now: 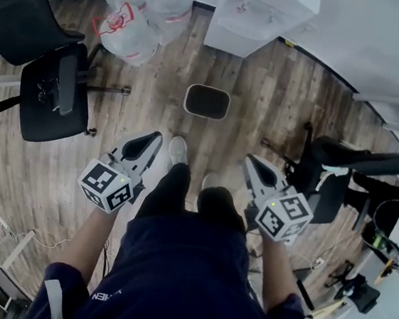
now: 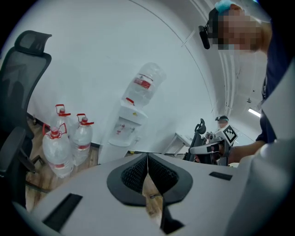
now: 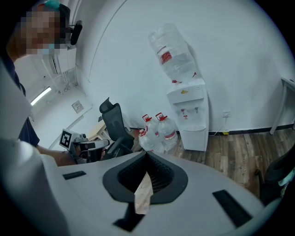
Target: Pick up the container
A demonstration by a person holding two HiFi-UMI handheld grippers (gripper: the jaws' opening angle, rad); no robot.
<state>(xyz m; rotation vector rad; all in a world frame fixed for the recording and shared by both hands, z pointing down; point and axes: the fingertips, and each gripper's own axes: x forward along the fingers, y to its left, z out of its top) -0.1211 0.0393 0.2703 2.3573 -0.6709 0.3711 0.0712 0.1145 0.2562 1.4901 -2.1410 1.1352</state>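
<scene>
Left gripper [image 1: 150, 142]: I see its jaws closed together, empty, angled downward.
Right gripper [image 1: 254, 166]: jaws closed together, empty, angled downward.
Left forearm [image 1: 92, 237], right forearm [image 1: 277, 268]: both stretched forward.

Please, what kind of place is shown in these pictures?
Probably an office or lab room: a white water dispenser stands by the wall, spare water bottles beside it, and a black office chair on the wood floor.

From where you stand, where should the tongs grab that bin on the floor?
Probably the near rim of the bin, coming down from above. It stands upright with its top open, so one jaw could slip inside the wall and the other stay outside.
</scene>
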